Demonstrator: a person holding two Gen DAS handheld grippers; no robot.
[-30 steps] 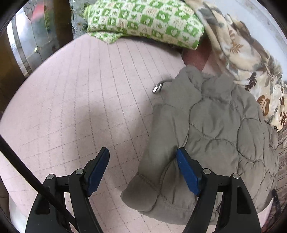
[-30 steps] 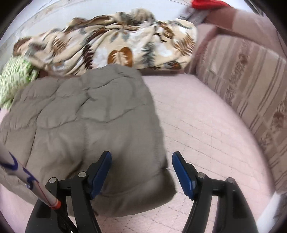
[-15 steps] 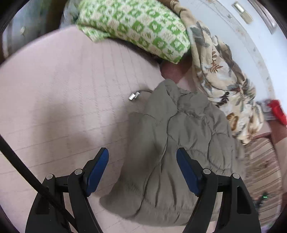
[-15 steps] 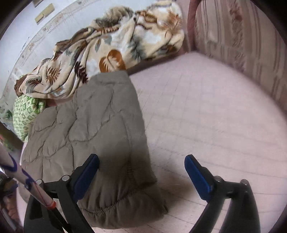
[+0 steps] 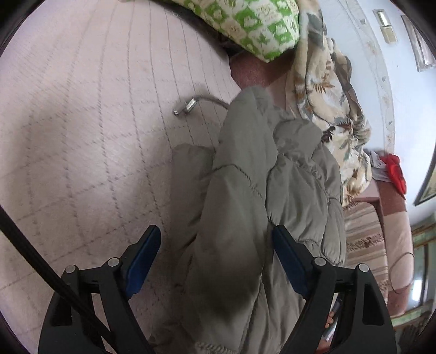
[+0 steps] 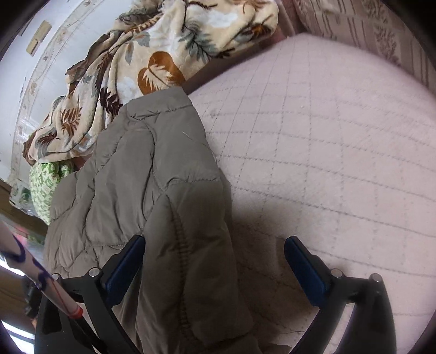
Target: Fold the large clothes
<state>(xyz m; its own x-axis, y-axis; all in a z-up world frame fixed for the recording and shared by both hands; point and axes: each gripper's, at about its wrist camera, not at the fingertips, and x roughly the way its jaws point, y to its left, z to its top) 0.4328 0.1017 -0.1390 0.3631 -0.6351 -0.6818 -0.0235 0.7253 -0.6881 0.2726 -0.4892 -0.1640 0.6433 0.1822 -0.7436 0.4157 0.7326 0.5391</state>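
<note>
A folded grey-olive quilted jacket (image 5: 261, 207) lies on the pink quilted mattress (image 5: 81, 130). My left gripper (image 5: 216, 245) is open, its blue-padded fingers straddling the jacket's near left edge. The jacket also shows in the right wrist view (image 6: 163, 201). My right gripper (image 6: 215, 256) is open wide, its left finger over the jacket's near right edge, its right finger over bare mattress (image 6: 340, 152). A drawstring toggle (image 5: 186, 106) sticks out from the jacket's far left.
A green-and-white patterned pillow (image 5: 253, 24) and a leaf-print blanket (image 5: 329, 95) lie along the wall behind the jacket. The blanket also shows in the right wrist view (image 6: 141, 62). A striped sofa arm (image 5: 362, 239) stands to the right, with red cloth (image 5: 395, 174) on it.
Both grippers have tilted and moved in closer over the jacket's near edge. Each now straddles a side of it. Both stayed open; the jacket has not visibly shifted.
</note>
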